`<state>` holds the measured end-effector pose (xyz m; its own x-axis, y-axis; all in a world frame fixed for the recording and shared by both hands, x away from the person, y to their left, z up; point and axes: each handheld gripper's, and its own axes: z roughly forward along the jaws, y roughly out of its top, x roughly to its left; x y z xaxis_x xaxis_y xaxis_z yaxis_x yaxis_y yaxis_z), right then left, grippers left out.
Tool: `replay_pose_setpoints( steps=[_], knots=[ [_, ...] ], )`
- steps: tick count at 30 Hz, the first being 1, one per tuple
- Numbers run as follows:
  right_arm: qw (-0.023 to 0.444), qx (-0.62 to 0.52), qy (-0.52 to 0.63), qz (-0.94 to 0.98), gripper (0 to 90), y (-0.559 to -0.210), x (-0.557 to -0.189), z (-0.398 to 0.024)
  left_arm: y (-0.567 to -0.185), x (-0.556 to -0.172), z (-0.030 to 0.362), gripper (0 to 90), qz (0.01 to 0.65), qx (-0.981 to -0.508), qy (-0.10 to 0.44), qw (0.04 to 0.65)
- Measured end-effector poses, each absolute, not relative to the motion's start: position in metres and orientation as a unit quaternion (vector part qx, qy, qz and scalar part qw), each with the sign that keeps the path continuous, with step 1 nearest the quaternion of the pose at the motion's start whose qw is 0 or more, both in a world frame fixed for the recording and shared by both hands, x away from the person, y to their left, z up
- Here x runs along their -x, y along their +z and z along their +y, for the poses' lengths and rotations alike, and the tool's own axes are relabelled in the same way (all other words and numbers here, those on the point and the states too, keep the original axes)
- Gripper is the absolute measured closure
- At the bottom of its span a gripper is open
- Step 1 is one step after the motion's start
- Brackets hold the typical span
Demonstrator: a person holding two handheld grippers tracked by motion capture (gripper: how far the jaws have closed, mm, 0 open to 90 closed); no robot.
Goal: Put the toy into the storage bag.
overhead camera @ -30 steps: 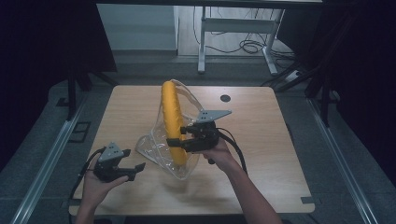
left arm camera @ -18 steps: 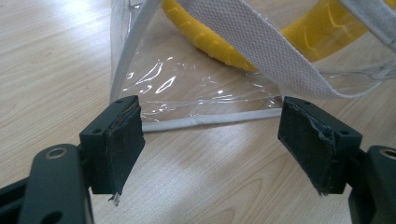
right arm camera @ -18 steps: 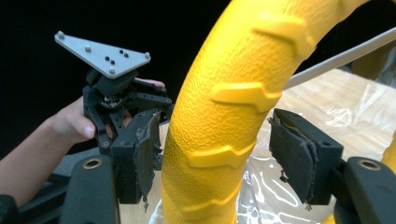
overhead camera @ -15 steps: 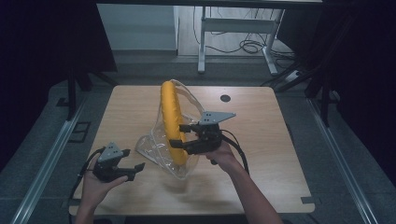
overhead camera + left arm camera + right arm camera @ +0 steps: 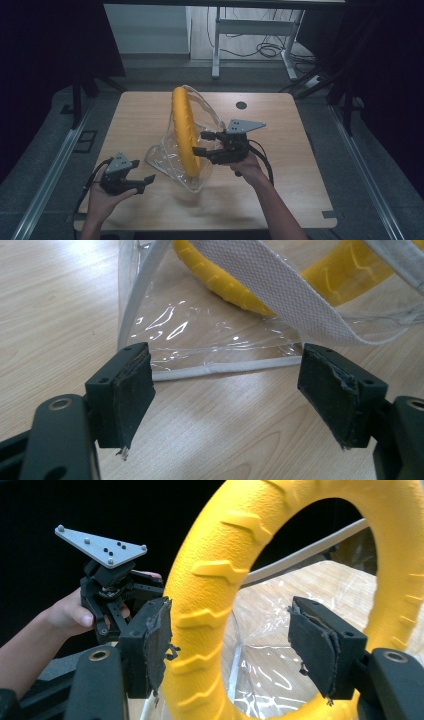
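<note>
Yellow ring (image 5: 184, 131) between right hand-held gripper (image 5: 200, 145) spread jaws, upright

I'm looking at what reads as a lab or test room. The wooden table (image 5: 280, 200) stands alone on a grey floor (image 5: 350, 165), boxed in by dark curtains (image 5: 45, 45) on the left and right. Metal rails (image 5: 47, 175) run along the floor at each side. At the far end, loose cables (image 5: 265, 49) lie under a white-legged desk frame (image 5: 217, 45).
</note>
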<state>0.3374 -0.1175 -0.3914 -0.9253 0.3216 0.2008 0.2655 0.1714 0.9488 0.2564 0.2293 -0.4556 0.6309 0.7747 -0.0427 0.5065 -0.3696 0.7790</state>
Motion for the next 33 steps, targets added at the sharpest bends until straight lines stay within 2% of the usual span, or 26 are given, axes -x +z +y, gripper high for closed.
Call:
replay_pose_setpoints(
  steps=[21,33],
  knots=[
    [0.075,-0.246,0.608,0.751,34.3,-0.41,-0.337,-0.177,-0.456,-0.257,0.228,22.1,0.397,-0.81,0.167,0.397],
    [0.088,-0.255,0.606,0.749,33.7,-0.416,-0.336,-0.183,-0.457,-0.257,0.228,22.1,0.397,-0.812,0.166,0.395]
  ],
)
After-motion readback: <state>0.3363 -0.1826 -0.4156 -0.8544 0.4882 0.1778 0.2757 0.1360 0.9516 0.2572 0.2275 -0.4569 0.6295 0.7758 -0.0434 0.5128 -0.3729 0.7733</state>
